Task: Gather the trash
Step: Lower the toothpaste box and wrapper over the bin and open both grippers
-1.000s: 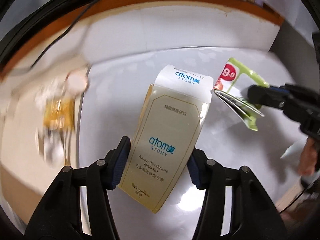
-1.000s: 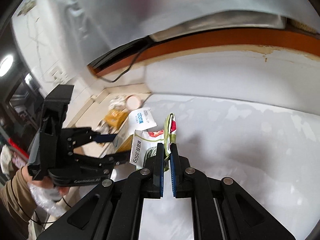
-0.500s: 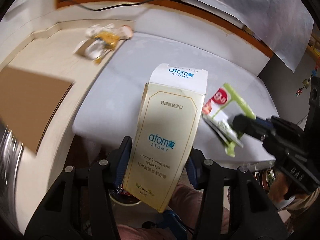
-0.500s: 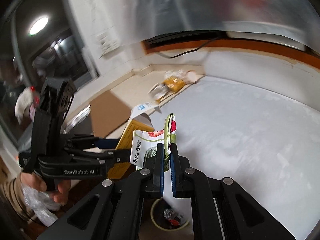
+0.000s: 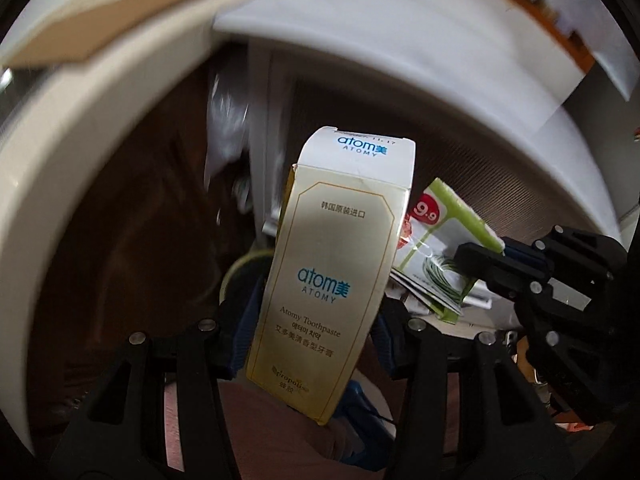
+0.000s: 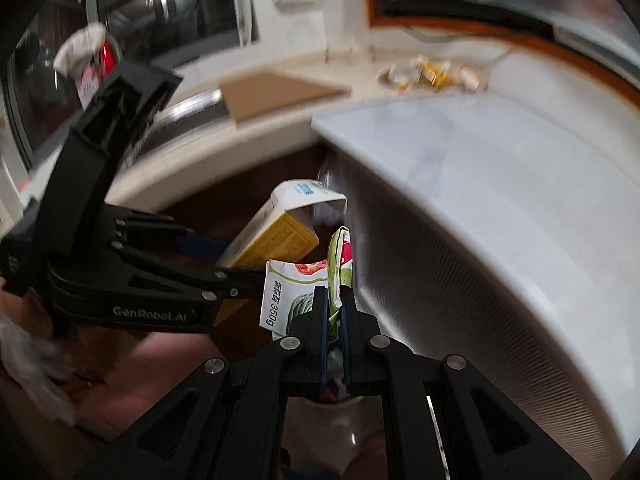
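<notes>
Box (image 5: pixel 332 276) clamped in L gripper (image 5: pixel 312 340); wrapper (image 6: pixel 308 292) pinched in R gripper (image 6: pixel 335 308); both held off table (image 6: pixel 500 184) edge, w/ wrapper just beside box.

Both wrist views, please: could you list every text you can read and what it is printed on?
"atom美 ATOMY", "Atomy Toothpaste", "韩国原装进口": cream and gold cardboard toothpaste box in the left claw.
"9.9": red badge on the green and white plastic wrapper.
"350g": same wrapper, in the right claw.
"GenRobot.AI": left claw's black body.
The box's smaller print is too blurred to read.
</notes>
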Demonstrator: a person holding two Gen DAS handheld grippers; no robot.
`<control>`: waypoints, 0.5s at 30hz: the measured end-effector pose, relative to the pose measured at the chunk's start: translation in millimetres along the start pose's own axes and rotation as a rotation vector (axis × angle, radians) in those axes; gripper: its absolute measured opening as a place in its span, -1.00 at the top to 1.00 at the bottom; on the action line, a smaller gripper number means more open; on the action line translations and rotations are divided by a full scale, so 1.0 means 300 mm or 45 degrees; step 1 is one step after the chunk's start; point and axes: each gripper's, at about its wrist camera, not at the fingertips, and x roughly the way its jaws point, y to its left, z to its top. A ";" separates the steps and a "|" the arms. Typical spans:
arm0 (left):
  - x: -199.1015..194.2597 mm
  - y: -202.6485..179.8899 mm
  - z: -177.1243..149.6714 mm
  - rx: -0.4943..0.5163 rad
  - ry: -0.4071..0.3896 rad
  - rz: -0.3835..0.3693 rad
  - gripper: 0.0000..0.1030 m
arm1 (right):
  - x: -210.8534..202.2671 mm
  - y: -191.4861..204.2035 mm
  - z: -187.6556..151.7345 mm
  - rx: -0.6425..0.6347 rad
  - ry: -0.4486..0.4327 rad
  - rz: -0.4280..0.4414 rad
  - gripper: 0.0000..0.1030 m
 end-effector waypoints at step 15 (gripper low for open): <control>0.441 0.125 -0.113 -0.083 0.282 0.121 0.09 | 0.565 -0.069 -0.241 0.089 0.383 0.003 0.89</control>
